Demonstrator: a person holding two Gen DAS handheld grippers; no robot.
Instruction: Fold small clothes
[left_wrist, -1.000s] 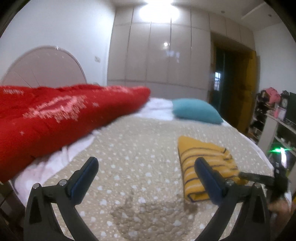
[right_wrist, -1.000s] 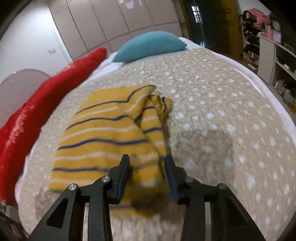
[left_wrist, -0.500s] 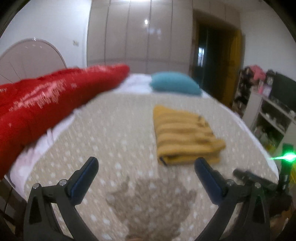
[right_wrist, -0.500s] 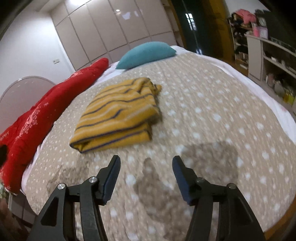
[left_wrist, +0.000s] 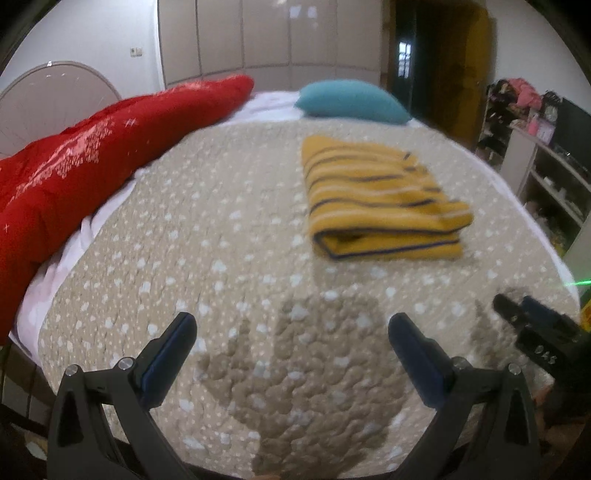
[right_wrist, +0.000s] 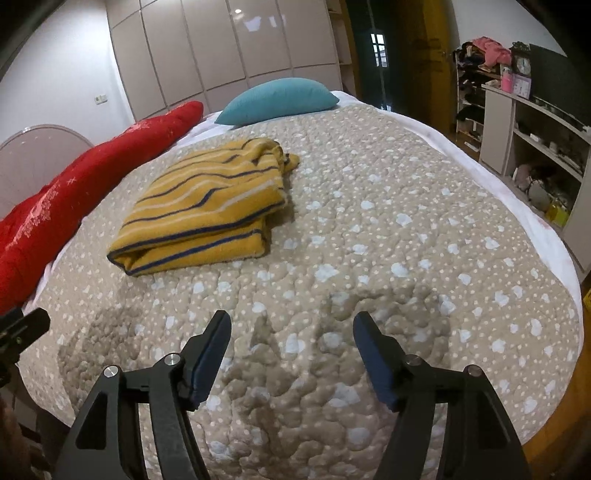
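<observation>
- A folded yellow garment (right_wrist: 207, 210) with dark blue and pale stripes lay flat on the bed's beige spotted quilt (right_wrist: 388, 229), its doubled edge facing the cameras and a bunched end pointing toward the pillow.
- The right claw (right_wrist: 291, 354) hovered over the quilt near the bed's foot, released, its blue-padded fingers (right_wrist: 212, 354) spread wide with nothing between them; the garment sat well apart, ahead and to its left.
- The left claw (left_wrist: 291, 354) was likewise released and empty, fingers (left_wrist: 170, 354) splayed above a dark shadow on the quilt (left_wrist: 207, 206); in that view the garment (left_wrist: 376, 199) lay ahead and to the right, clear of both fingers.
- The right claw (left_wrist: 532, 332) showed at the lower right edge of the left wrist view, low over the quilt's edge; part of the left tool showed at the left edge of the right wrist view.
- A teal pillow (right_wrist: 277, 99) rested at the head of the bed beyond the garment, and a rolled red duvet (right_wrist: 74, 188) with a pale pattern ran along the bed's left side.
- Pale wardrobe doors (right_wrist: 221, 48) lined the far wall; shelves (right_wrist: 532, 122) holding household clutter stood to the right of the bed.
</observation>
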